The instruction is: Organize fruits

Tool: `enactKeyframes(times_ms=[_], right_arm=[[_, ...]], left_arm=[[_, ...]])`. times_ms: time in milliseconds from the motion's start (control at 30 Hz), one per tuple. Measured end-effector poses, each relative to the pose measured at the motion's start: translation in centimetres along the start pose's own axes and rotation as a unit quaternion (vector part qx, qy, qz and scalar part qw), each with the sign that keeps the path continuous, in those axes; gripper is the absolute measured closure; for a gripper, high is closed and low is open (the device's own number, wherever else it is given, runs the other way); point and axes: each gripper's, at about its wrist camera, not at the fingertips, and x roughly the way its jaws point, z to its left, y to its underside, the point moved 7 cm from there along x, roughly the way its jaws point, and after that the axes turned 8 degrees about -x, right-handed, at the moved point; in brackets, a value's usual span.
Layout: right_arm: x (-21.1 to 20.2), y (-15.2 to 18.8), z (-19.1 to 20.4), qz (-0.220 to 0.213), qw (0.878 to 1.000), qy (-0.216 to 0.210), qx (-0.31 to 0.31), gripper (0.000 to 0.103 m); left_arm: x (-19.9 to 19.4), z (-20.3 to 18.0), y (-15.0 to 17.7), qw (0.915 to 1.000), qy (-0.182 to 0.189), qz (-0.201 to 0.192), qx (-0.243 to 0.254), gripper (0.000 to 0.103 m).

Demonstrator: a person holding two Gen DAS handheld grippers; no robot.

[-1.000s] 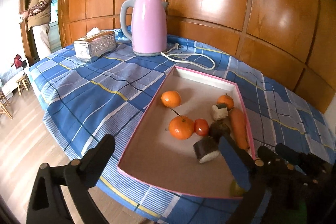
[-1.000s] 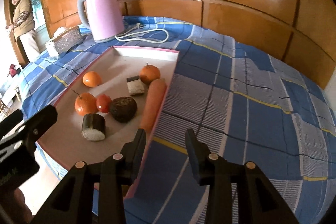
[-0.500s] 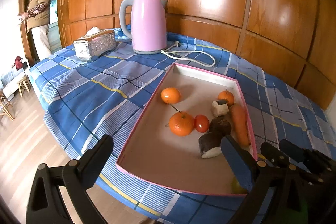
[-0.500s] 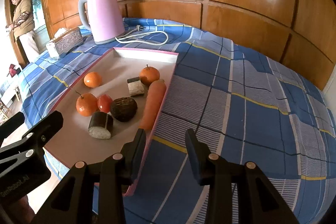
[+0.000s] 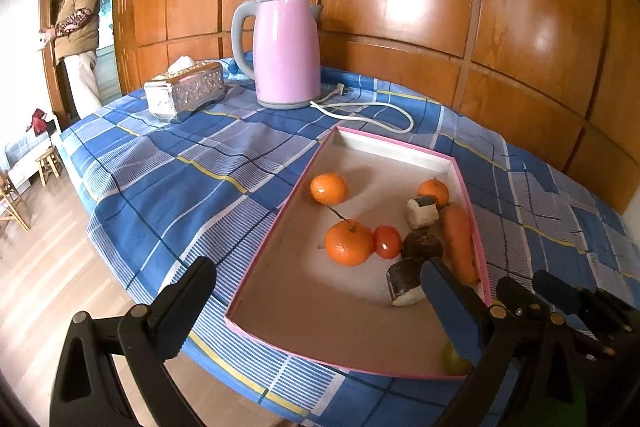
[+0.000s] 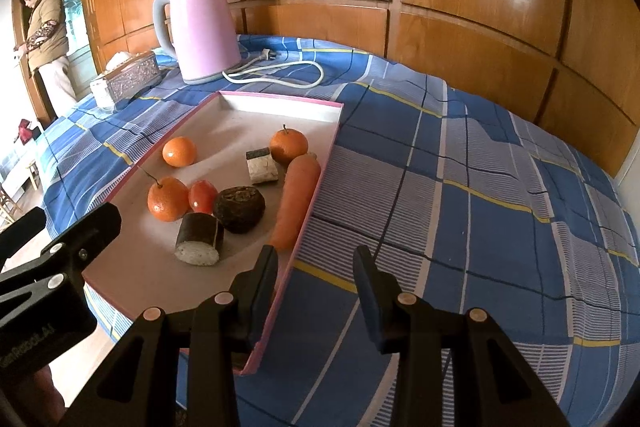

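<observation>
Over near edge of table [image 6: 500, 211], both claws parked, nothing gripped. Left claw [image 5: 316, 303]: jaws wide apart, spanning near end of pink-rimmed tray [image 5: 276, 227]. Right claw [image 6: 316, 275]: jaws partly apart, empty, straddling tray's near right rim, mostly over blue checked cloth.

Tray contents, left wrist view: mandarin with stem [image 5: 349, 242] mid-tray, cherry tomato [image 5: 387, 242] touching its right side, second mandarin [image 5: 329, 188] further back left, third mandarin [image 5: 433, 191] far right. Non-fruit mixed in: carrot [image 5: 460, 241] along right rim, dark round lump [image 5: 422, 245], two sushi-roll pieces [image 5: 405, 287] [image 5: 421, 213]. Yellow-green item at near right corner, mostly hidden behind left claw finger; cannot tell what.

Key geometry, right wrist view: carrot [image 6: 298, 199] lies ahead and slightly left of right claw, long axis running near-to-far along rim, near tip just beyond left finger. Stemmed mandarin [image 6: 168, 199] well to left, behind near roll piece [image 6: 199, 239].

Judgement: left claw nearer to stemmed mandarin and tomato; right claw nearer to carrot and far-right mandarin [image 6: 289, 145]. Round fruit needs no axis alignment; carrot needs jaws across its width, not along length. Risk: tomato touching mandarin, likely nudged on approach.

Kettle [image 5: 286, 53] and tissue box [image 5: 185, 91] far left, clear of work zone.
</observation>
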Motion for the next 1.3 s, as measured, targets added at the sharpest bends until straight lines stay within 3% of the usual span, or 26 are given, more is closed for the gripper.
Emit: enactKeyframes(times_ms=[967, 1300], right_arm=[[0.09, 0.16, 0.49, -0.002, 1.000, -0.002, -0.009, 0.063], [0.28, 0.40, 0.62, 0.001, 1.000, -0.001, -0.011, 0.063]], left_arm=[[0.40, -0.10, 0.38, 0.9998, 0.005, 0.019, -0.001, 0.000], [0.35, 0.24, 0.18, 1.0000, -0.006, 0.007, 0.001, 0.000]])
